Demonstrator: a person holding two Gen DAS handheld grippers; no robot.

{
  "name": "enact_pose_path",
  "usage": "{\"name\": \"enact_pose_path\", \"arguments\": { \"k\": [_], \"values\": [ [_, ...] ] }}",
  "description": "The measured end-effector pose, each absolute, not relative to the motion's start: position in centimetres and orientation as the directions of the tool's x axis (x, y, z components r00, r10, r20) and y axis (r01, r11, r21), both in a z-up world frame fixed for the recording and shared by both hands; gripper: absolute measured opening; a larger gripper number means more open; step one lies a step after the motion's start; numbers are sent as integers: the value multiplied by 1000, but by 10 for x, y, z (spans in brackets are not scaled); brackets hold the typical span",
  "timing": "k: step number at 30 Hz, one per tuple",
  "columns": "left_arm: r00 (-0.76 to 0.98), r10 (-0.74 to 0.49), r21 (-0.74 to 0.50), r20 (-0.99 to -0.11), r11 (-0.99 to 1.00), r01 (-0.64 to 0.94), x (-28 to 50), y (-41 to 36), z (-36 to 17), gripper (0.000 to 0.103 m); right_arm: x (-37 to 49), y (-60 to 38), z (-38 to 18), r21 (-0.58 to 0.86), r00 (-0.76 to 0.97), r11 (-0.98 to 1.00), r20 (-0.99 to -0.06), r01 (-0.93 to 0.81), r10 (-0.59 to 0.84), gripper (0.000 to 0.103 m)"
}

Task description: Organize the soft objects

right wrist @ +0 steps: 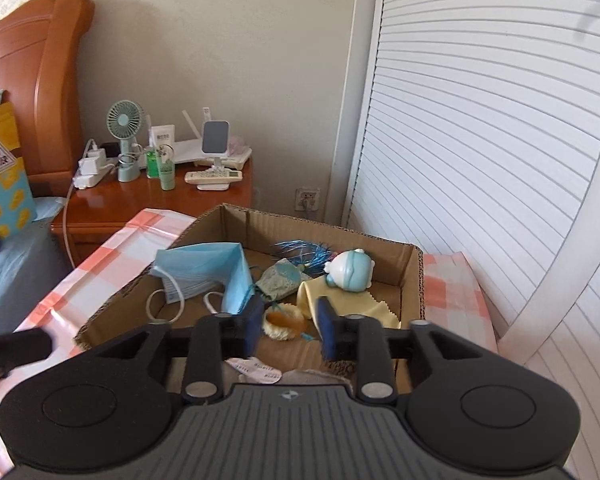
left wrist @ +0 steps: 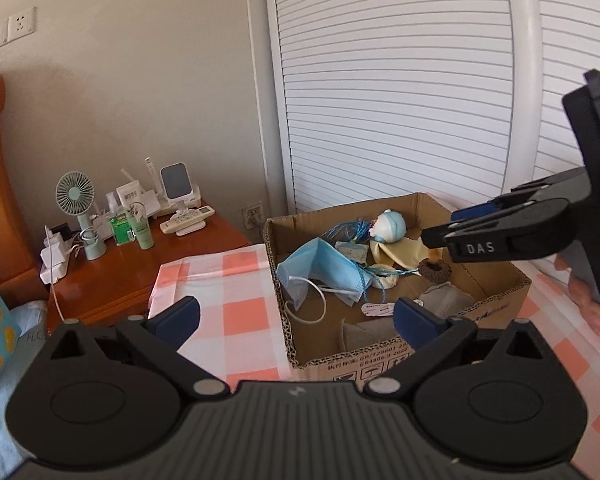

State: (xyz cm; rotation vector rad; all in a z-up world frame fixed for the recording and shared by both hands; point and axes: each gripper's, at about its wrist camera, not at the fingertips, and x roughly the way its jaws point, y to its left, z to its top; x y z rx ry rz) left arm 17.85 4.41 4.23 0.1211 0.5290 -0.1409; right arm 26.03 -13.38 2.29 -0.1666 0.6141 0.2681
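Two grippers hung over one cardboard box (right wrist: 414,276) set on a pink-and-white checked cloth (left wrist: 236,280). Both were empty. The left gripper (left wrist: 296,320) stood with its jaws wide apart at the near left corner of the box. The right gripper (right wrist: 286,330) stood with its jaws partly apart over the near half of the box, with nothing between the pads.

The soft objects already lay inside the box: a blue face mask (right wrist: 204,268) at the left, a yellow cloth (right wrist: 354,302) at the right under a round pale-blue toy (right wrist: 350,270), a small patterned pouch (right wrist: 282,280) between them, and grey fabric (left wrist: 444,300) at the near wall. Judged from this, a drop-off step was ending. The next move would call for withdrawing both grippers clear of the box walls and locating any remaining soft item outside it.

The room was a bedroom. White louvred doors (right wrist: 480,140) filled the right side. A wooden nightstand (right wrist: 112,204) stood far left, carrying a small fan (right wrist: 125,120) and a remote control (right wrist: 214,176).
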Motion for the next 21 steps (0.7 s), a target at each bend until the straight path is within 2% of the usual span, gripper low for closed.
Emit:
{"name": "enact_pose_path", "arguments": {
  "k": [1, 2, 4, 7, 10, 21],
  "values": [
    [852, -103, 76, -513, 984, 164, 176, 44, 44, 102, 263, -133, 22, -80, 783, 956, -595, -283, 182, 75],
    [848, -102, 76, -520, 983, 165, 175, 43, 45, 102, 262, -135, 21, -77, 785, 960, -595, -270, 173, 91],
    [840, -89, 84, -536, 984, 157, 171, 41, 46, 102, 255, -139, 21, -51, 793, 966, -583, -252, 176, 103],
    [824, -53, 100, -564, 986, 132, 169, 36, 46, 102, 242, -143, 23, -29, 782, 970, -597, -243, 178, 103],
    [810, -46, 93, -585, 988, 123, 167, 32, 45, 102, 229, -144, 24, -54, 773, 979, -623, -197, 121, 103],
    [798, -11, 75, -602, 995, 71, 156, 28, 48, 102, 176, -150, 29, -91, 737, 994, -676, -65, -13, 103]
  ]
}}
